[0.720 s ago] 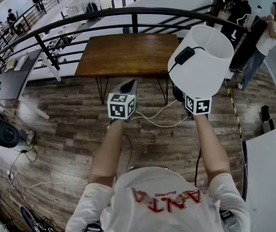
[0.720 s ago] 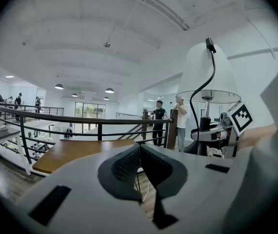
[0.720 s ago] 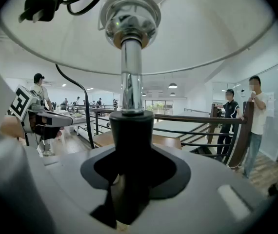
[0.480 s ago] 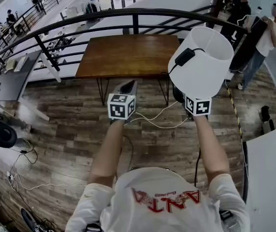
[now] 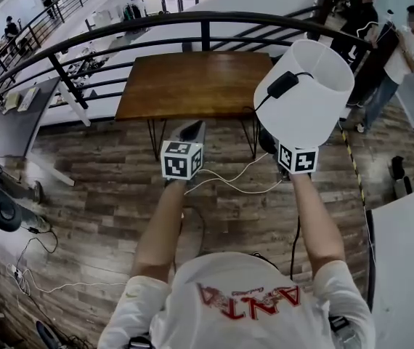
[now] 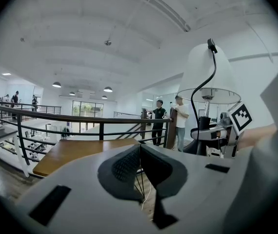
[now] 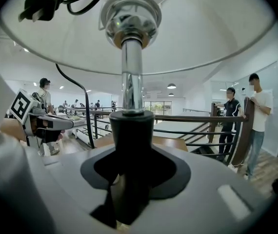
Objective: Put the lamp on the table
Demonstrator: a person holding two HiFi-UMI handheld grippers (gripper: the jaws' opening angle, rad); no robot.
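Wood tabletop is the goal, so read from the left. The left gripper (image 6: 140, 152) is clenched w/ nothing btwn its pads, held out at approx 11 o'clock from the person and free to help. The table (image 5: 192, 82) stands at 12 o'clock, top bare, w/ the black railing (image 5: 156, 24) just behind it. A white cable (image 5: 229, 180) loops on the floor at 12 o'clock, btwn the person and the table legs.

The lamp (image 5: 305, 93) is in the air at 1 o'clock, beside the table's right end and not yet over the top. The right gripper (image 7: 129, 179) is grasping it low down, jaws clamped on the black part under the chrome stem, w/ the shade overhead. The plug (image 5: 283, 83) and its cord are draped loose over the shade rim.

Step in hand, prob.: carry, then set down.
- The grip is low and the shade rides high, so hold the stem upright and move slowly.
- Mind the floor cable when stepping in.
- Swing toward 12 o'clock until the lamp is over mid-top, clear of the edge and the railing.
- The plug could slide off and snag, so avoid tilting.
- The left gripper could steady the stem.
- Release only once the lamp sits flat.

Bystanders (image 5: 403, 49) at 2 o'clock are well apart, so no issue.
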